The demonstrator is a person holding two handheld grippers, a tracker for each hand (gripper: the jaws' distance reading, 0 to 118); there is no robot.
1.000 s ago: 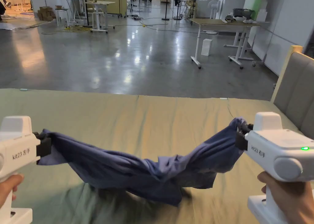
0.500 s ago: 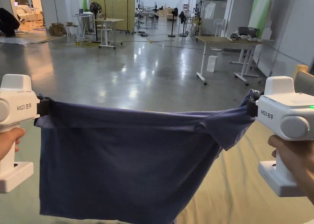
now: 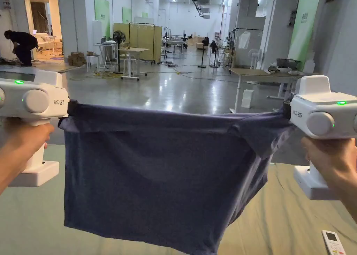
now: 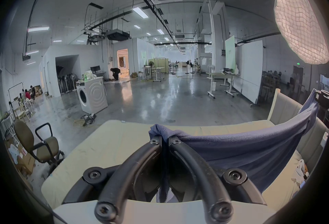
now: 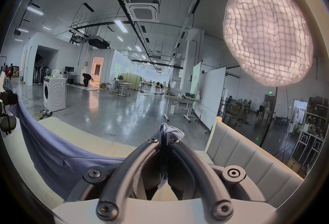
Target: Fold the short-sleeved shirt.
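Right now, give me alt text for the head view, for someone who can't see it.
A dark blue shirt hangs stretched in the air between the left gripper and the right gripper, each held in a hand, over a bed with a pale green sheet. A white remote lies on the sheet at lower right; behind is a big hall with tables.

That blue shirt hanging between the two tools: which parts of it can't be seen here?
- Shirt bottom hem, head view: cut off by the lower edge.
- Its corners: pinched out of sight inside the left tool and right tool.
- Its far side and the sleeves' layout: hidden by the front cloth.
- Remote: markings too small.
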